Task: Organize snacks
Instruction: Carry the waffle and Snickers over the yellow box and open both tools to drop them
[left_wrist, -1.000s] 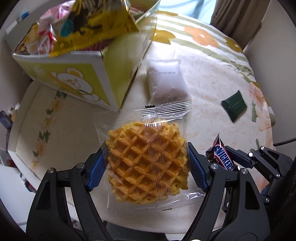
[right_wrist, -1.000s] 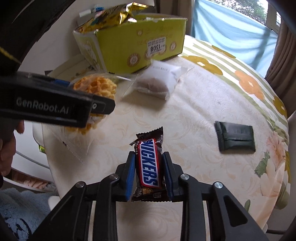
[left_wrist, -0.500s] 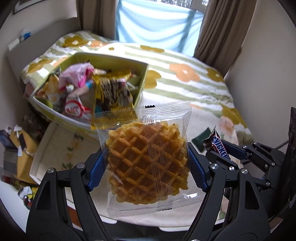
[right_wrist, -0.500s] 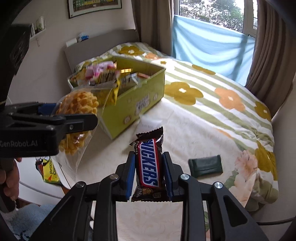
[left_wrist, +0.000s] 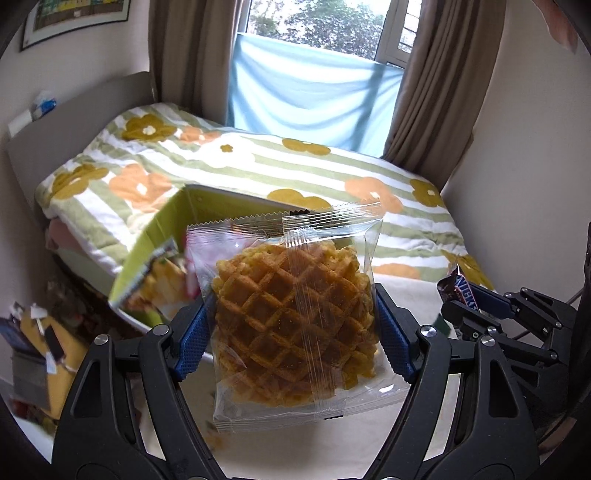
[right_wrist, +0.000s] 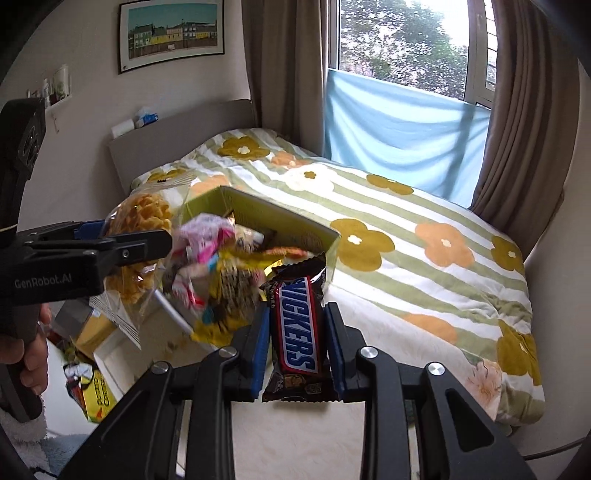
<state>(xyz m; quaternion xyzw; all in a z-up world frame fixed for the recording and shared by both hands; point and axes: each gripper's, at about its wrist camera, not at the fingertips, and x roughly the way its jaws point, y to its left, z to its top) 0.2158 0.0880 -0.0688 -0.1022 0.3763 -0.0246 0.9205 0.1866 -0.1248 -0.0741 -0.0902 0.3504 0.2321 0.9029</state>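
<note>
My left gripper (left_wrist: 291, 332) is shut on a clear-wrapped waffle pack (left_wrist: 291, 314) and holds it up in front of the open yellow-green snack box (left_wrist: 162, 229). The waffle pack also shows in the right wrist view (right_wrist: 142, 214), left of the box (right_wrist: 280, 218), which is full of mixed wrappers. My right gripper (right_wrist: 297, 339) is shut on a Snickers bar (right_wrist: 297, 325), held upright just in front of the box's near corner. The Snickers bar (left_wrist: 461, 291) and right gripper appear at the right edge of the left wrist view.
The box stands on a cream tabletop (right_wrist: 295, 443) beside a bed with a green-striped flowered quilt (right_wrist: 424, 229). Curtains and a window (right_wrist: 402, 40) lie behind. Clutter and a yellow packet (right_wrist: 92, 395) lie on the floor at left.
Both grippers have risen and tilted up with their snacks, moving closer to the box. The table top with the white and dark green packets has dropped out of view.
</note>
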